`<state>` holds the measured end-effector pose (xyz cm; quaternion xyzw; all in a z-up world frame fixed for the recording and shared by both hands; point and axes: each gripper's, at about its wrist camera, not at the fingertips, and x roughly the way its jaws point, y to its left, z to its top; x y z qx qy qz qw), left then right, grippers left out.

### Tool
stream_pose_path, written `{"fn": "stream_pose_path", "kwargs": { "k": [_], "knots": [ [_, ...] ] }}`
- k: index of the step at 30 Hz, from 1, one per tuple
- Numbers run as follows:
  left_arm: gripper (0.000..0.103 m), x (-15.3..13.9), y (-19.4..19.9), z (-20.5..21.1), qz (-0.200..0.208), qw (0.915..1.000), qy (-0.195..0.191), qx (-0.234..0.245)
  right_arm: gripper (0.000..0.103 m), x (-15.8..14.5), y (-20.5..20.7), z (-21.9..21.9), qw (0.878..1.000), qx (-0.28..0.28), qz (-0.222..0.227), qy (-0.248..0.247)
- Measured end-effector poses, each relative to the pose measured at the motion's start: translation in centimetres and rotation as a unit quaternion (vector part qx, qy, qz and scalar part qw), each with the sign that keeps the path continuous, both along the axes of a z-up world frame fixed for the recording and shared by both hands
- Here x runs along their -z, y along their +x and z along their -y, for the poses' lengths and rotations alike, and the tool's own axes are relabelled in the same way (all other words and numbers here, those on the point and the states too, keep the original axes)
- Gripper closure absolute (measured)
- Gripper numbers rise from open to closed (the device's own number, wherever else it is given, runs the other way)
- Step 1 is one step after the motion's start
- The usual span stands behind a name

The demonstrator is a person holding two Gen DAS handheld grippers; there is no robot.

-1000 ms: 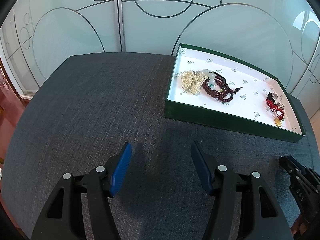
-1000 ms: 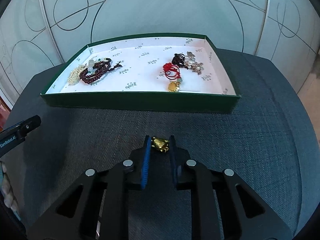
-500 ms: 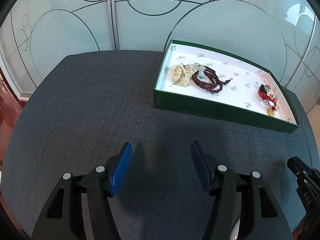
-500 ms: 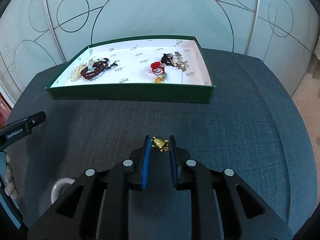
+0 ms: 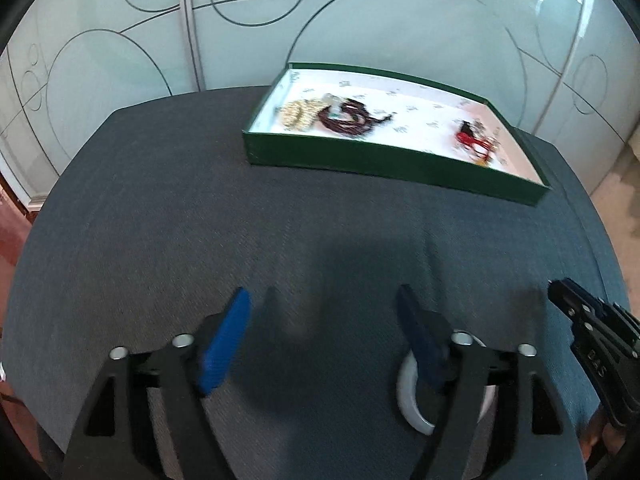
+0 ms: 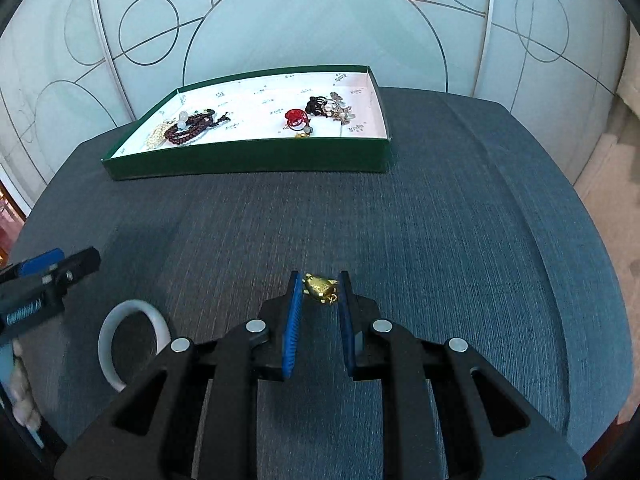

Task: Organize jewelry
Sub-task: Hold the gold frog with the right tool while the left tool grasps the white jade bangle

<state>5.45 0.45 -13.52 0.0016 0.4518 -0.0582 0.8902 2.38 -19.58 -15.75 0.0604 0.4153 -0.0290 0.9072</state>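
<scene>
**Gold charm pinched, bangle by my left**

My right gripper (image 6: pixel 319 290) holds a small gold charm (image 6: pixel 320 287) narrowly between its pads, above the dark grey table (image 6: pixel 440 240). My left gripper (image 5: pixel 322 312) is opening with nothing between its fingers; a pale bangle (image 6: pixel 120 344) lies just beside it. Ahead sits the green tray (image 6: pixel 248 158) with dark red beads (image 6: pixel 188 130), a red piece (image 6: pixel 295 117) and other jewelry. The tray lining's print is too small to read.
</scene>
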Motion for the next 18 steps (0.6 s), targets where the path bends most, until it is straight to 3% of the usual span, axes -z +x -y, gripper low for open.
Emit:
{"fn": "stream_pose_path", "kwargs": {
  "k": [8, 18],
  "knots": [
    [0.024, 0.2, -2.5, 3.2, 0.005, 0.9992, 0.024, 0.030, 0.085, -0.2, -1.6, 0.6, 1.000, 0.001, 0.007, 0.008],
    [0.019, 0.1, -4.4, 6.0, 0.009, 0.9982, 0.028, 0.052, 0.085, -0.1, -3.1, 1.8, 1.000, 0.010, 0.011, 0.018]
  ]
}}
